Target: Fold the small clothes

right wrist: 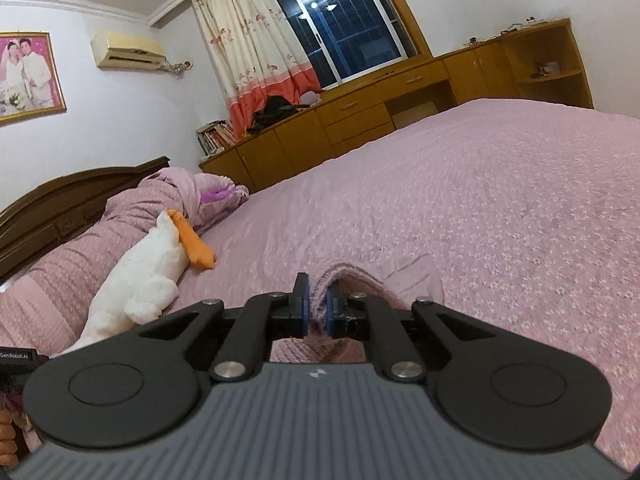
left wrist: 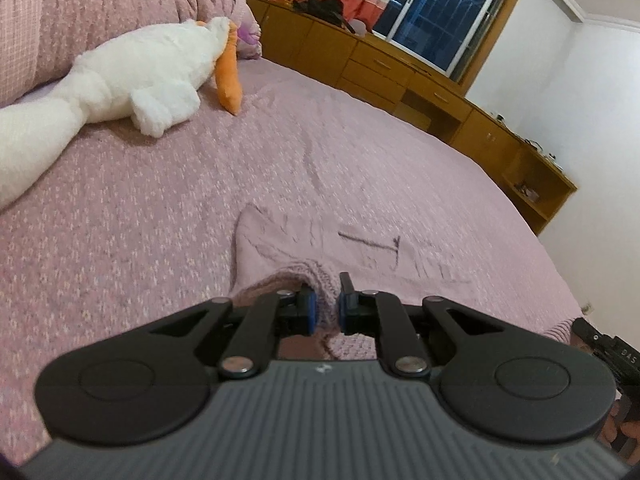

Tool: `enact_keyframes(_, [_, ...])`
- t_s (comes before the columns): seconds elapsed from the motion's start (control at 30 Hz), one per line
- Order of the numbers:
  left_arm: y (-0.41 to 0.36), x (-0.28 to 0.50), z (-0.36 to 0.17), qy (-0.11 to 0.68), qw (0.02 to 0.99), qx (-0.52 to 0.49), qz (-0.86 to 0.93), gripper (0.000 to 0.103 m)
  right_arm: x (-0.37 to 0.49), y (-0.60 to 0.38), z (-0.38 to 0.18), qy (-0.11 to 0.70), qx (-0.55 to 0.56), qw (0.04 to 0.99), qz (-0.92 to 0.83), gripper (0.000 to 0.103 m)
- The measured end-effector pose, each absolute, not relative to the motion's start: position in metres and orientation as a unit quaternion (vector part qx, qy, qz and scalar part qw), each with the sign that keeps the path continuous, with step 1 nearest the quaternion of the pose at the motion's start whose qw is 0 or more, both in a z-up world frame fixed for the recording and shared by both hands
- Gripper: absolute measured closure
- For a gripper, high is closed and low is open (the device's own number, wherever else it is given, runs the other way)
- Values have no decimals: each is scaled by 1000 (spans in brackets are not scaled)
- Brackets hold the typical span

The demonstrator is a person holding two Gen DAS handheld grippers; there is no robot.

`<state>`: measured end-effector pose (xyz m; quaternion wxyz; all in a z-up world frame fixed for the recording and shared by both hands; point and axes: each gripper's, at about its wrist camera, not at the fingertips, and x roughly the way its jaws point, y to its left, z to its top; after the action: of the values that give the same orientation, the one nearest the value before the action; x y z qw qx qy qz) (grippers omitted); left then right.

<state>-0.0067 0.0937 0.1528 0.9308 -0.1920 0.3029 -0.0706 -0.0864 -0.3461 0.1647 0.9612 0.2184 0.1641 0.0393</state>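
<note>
Both claws clamped on the same pink knit garment (left wrist: 320,248) — left claw (left wrist: 325,308) pinching a ribbed edge between its blue pads, right claw (right wrist: 317,312) pinching another bunched edge. Garment half lifted off the bed (left wrist: 140,240) near its front edge, the rest trailing flat on the pink cover toward the bed's middle.

Risks from here: thin knit slipping out of one pinch if the two pulls go uneven, leaving the fold skewed; loose stitches stretching or snagging on the pads; pink on pink making the far hem hard to judge, so a crooked crease likely.

Around: white plush duck (left wrist: 132,76) with orange beak lying toward the head end of the bed, against the rolled quilt (left wrist: 100,12) — well apart from the garment, not blocking. Wooden cabinets (right wrist: 360,120) beyond the far edge, curtain (right wrist: 248,40) and window behind. Nothing in the way across the bed's middle.
</note>
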Motion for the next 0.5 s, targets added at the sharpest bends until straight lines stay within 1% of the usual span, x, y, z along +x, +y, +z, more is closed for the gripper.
enact_keyframes(0.33, [97, 59, 152, 290, 935, -200, -40, 90, -11, -359, 162, 144, 231, 962, 11, 95])
enact_keyframes(0.5, [91, 95, 138, 292, 939, -178, -26, 90, 31, -365, 143, 152, 235, 960, -9, 95])
